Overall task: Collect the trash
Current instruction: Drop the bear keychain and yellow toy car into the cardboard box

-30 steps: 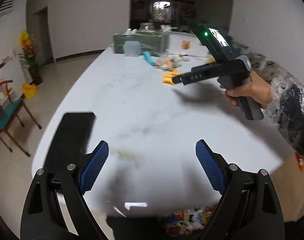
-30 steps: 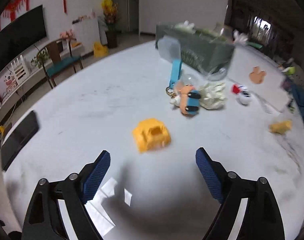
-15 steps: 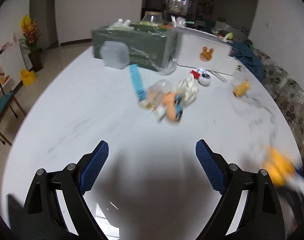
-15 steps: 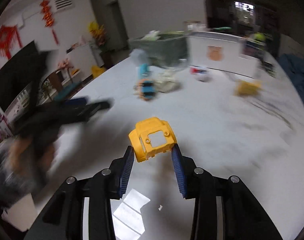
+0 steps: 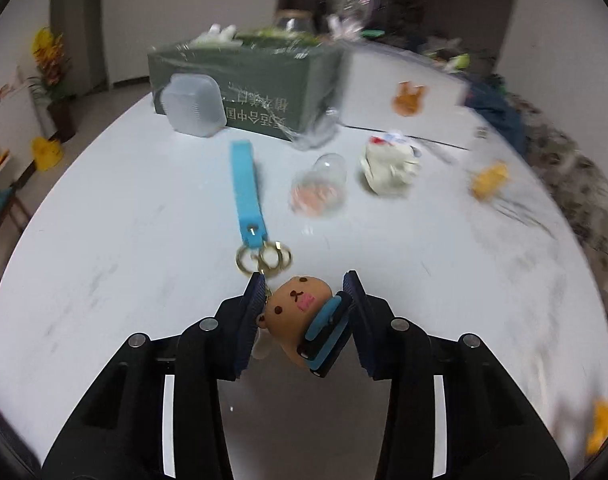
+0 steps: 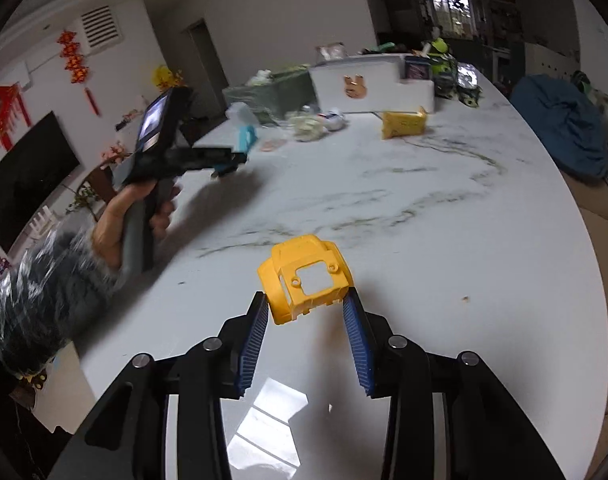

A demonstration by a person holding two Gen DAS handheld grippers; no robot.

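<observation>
Both tools loaded. Left tool (image 5: pixel 304 300) is clamped on the bear keychain figure (image 5: pixel 297 314), pads pressing its sides. The gold rings (image 5: pixel 263 259) and blue strap (image 5: pixel 245 184) trail forward from it; can't tell if the strap lies on the white marble surface (image 5: pixel 123 240) or is already partly lifted. Gripping the rigid body rather than the floppy strap looks deliberate: more to bite on, less chance of slip.

Right tool (image 6: pixel 306 308) is closed on the yellow plastic shell (image 6: pixel 306 276), pinched at its lower edges so most of the part sticks out past the fingertips. Hold looks shallow; my guess is a quick swing could twist it loose.

Left on the surface, far side: clear dome capsule (image 5: pixel 322 188), crumpled white wrapper (image 5: pixel 388 170), small yellow piece (image 5: pixel 490 178), frosted square container (image 5: pixel 193 104) just in front of the green box (image 5: pixel 243 92), white box (image 5: pixel 404 104) beside it. From the right wrist view a yellow packet (image 6: pixel 404 123) sits near the white box.

No bin visible in either view, so drop-off location is unknown. Probably early in the job: two items in hand, several loose.
</observation>
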